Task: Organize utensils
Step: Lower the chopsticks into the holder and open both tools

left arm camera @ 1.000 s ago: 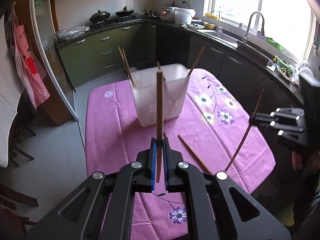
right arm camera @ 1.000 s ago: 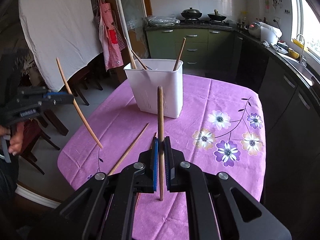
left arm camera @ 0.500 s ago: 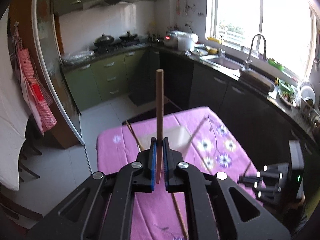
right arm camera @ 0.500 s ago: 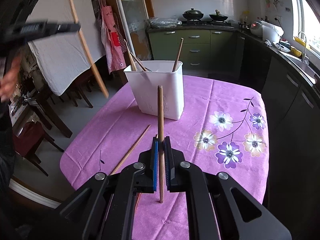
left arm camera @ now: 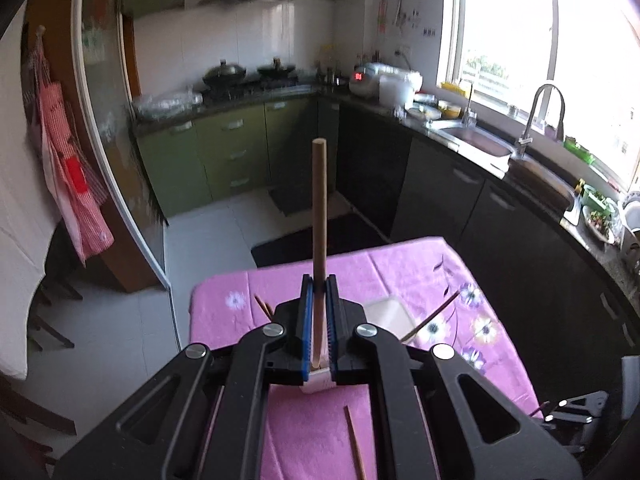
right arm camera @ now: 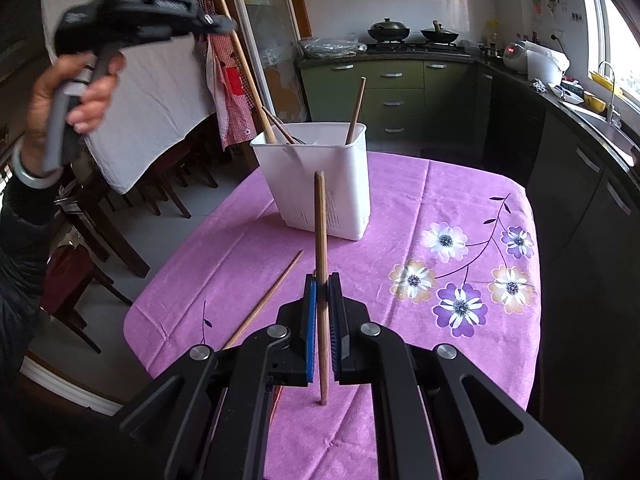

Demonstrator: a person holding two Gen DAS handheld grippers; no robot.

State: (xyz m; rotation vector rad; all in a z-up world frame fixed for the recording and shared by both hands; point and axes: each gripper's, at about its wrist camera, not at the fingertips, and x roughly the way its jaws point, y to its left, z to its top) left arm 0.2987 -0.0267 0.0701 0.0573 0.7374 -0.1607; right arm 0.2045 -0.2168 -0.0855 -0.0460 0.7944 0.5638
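The left gripper [left arm camera: 319, 322] has its blue-padded jaws clamped on a slim, round wooden chopstick [left arm camera: 319, 216]. In the right wrist view this stick's long axis slants from upper left down to its lower tip at the rim of the white utensil holder [right arm camera: 320, 184], with the left gripper [right arm camera: 224, 24] held high above and left of the holder. The holder is a smooth, rectangular plastic tub with slotted vents low on its walls; three more wooden sticks lean inside it, tips upward. The right gripper [right arm camera: 322, 316] has its jaws closed on a second chopstick [right arm camera: 320, 264], near upright, in front of the holder. A loose chopstick [right arm camera: 264, 300] lies flat on the fuzzy pink floral tablecloth [right arm camera: 400, 208] covering the counter, in front and left of the holder, angled diagonally toward it.
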